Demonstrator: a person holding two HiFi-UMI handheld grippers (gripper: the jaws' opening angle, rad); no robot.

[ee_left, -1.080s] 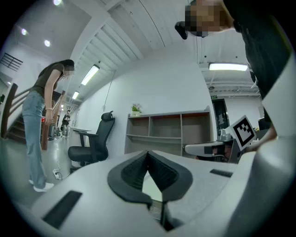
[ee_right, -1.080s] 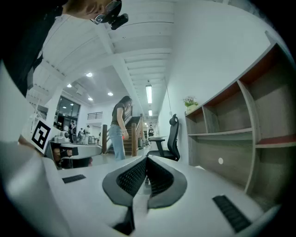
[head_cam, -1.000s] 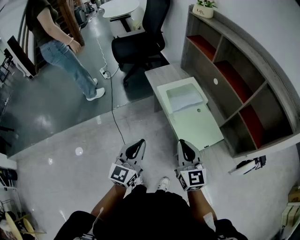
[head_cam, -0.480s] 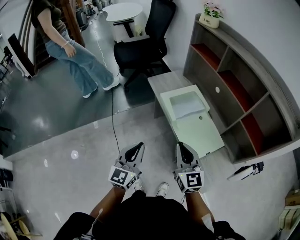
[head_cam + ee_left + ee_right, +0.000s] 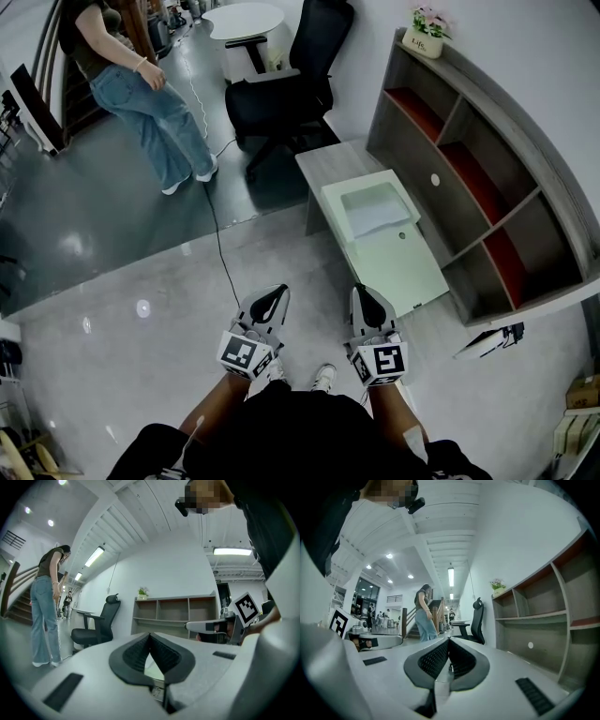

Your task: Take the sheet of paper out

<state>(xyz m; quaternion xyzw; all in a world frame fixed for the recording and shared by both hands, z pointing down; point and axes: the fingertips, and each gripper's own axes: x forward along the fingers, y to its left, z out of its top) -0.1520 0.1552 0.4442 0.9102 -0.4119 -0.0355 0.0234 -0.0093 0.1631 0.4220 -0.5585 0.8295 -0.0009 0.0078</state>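
A white sheet of paper lies in the recessed tray of a white printer, which rests on a low grey cabinet ahead and a little to the right. My left gripper and right gripper are held side by side, level, well short of the printer. Both are shut with nothing between their jaws. In the left gripper view the black pads meet at the tip, and the right gripper shows at the right. The right gripper view shows its pads closed together.
A grey shelf unit with red-backed compartments runs along the right wall, a potted plant on top. A black office chair stands beyond the cabinet. A person in jeans stands back left; a cable trails across the floor.
Both grippers have eased forward a little, still shut and side by side. The person in jeans at the back left has taken a step.
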